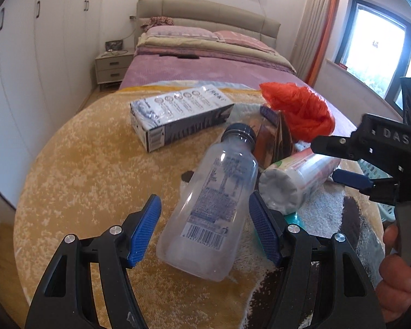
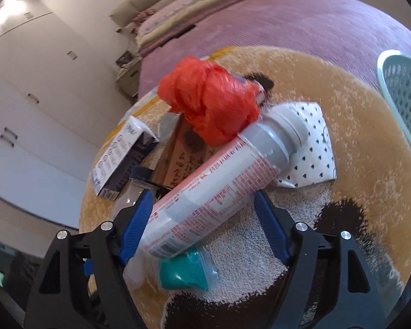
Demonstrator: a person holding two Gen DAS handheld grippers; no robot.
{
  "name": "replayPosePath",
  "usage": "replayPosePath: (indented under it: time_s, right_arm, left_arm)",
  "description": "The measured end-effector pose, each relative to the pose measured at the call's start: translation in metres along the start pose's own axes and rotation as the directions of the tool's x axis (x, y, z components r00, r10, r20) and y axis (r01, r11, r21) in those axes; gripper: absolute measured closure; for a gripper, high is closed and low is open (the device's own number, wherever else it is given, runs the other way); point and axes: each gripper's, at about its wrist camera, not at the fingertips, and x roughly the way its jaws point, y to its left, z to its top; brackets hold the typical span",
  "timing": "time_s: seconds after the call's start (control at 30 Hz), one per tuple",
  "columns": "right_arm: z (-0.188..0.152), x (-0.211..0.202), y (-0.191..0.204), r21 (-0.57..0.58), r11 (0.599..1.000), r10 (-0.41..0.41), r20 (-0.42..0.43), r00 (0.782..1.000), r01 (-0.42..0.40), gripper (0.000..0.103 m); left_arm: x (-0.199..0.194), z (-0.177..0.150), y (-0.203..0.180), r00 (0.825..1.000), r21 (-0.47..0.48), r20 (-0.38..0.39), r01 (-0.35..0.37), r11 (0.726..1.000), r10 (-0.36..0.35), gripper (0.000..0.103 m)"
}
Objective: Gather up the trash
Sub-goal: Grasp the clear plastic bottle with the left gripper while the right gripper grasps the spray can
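**Plastic and paper litter heaped on the fluffy yellow rug**

Plastic dominates the heap on the fluffy yellow round rug (image 1: 96, 170) spread over the purple bed. Taking the clear empty plastic bottle with the dark blue cap (image 1: 208, 205) as landmark: it lies on its side at the near edge, looks light, smooth and likely slippery, and should dent if squeezed hard, so the mid-body under the label is the safest hold. The left gripper (image 1: 205, 230) straddles that spot, jaws apart, pads not touching.

Just right of the bottle lies the white-and-red labelled bottle with the grey cap (image 2: 205, 192), stiffer-looking and round enough to roll; the right gripper (image 2: 202, 224) brackets its lower body, jaws spread, no visible pinch.

Behind the landmark sits a blue-and-white cardboard box (image 1: 178, 115), rigid and light. Right of its cap, a crumpled orange plastic bag (image 1: 298, 112) looks soft and graspable anywhere. A pale green mesh basket (image 2: 402, 87) stands far right.
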Motion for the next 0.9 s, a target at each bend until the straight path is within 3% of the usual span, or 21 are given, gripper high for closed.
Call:
replayPosePath:
  time_s: [0.17,0.27,0.43,0.67,0.9]
  right_arm:
    - [-0.002,0.024,-0.009,0.087,0.996,0.030,-0.072,0.997,-0.024,0.030]
    - [-0.004,0.028,-0.013,0.077,0.996,0.042,-0.081,0.996,-0.036,0.031]
    - [-0.009,0.021,-0.020,0.058,0.996,0.068,-0.102,0.992,-0.062,0.042]
    - [-0.020,-0.001,-0.024,-0.122,0.992,0.022,-0.163,0.986,-0.042,0.046]
    - [-0.035,-0.023,-0.034,-0.338,0.941,-0.059,-0.196,0.979,-0.011,0.052]
  left_arm:
    - [0.008,-0.005,-0.003,1.000,0.012,-0.027,0.010,1.000,-0.010,0.038]
    - [0.012,-0.008,-0.003,0.999,0.010,-0.041,0.024,1.000,-0.023,0.038]
    - [0.016,-0.008,-0.002,0.997,-0.004,-0.058,0.043,0.999,-0.044,0.043]
    - [0.012,-0.008,-0.006,0.995,-0.022,-0.085,0.049,0.999,-0.051,0.046]
    - [-0.002,-0.018,-0.011,0.991,-0.046,-0.111,0.065,0.997,-0.070,0.047]
